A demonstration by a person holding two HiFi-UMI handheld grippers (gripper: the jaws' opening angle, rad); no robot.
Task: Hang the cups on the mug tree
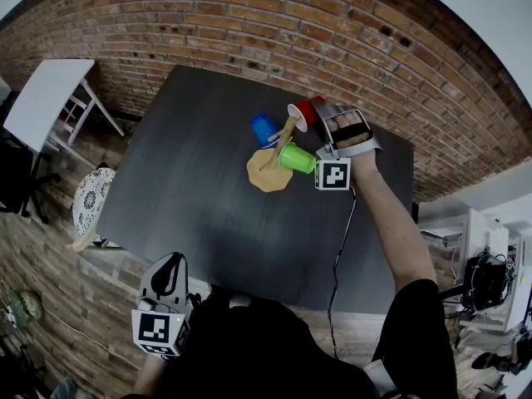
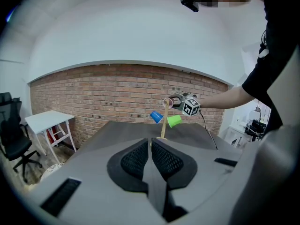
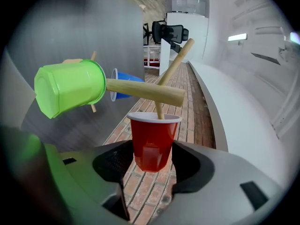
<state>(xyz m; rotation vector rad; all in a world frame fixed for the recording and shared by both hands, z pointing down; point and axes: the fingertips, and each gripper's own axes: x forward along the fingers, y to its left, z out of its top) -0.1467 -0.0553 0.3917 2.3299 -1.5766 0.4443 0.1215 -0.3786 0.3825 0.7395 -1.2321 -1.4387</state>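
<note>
Right gripper (image 3: 151,156) grips the red cup (image 3: 152,144) by its lower body, a jaw on each side, with the cup's mouth facing the tree (image 3: 154,93). A thin peg (image 3: 159,110) already reaches inside the rim. In the head view the tree stands on its round wooden base a little toward 1 o'clock from the middle of the dark table (image 1: 208,223). The red cup sits at about 1 o'clock from the trunk, near its top.

Two cups appear to be hung. The green cup (image 3: 70,88) rides a branch at 4 o'clock from the trunk in the head view. The blue cup (image 3: 123,89) rides another at 10 o'clock. No other loose cup shows on the table.

Left gripper (image 2: 150,149) waits at 7 o'clock in the head view, close to the person's body and well apart from the tree. Its jaws are pressed together with nothing between them.

By this reckoning the job is nearly done. What seems left is to seat the red cup fully on its peg, let go and draw the gripper back. The tall, narrow tree could tip if a jaw catches the rim on the way out.
</note>
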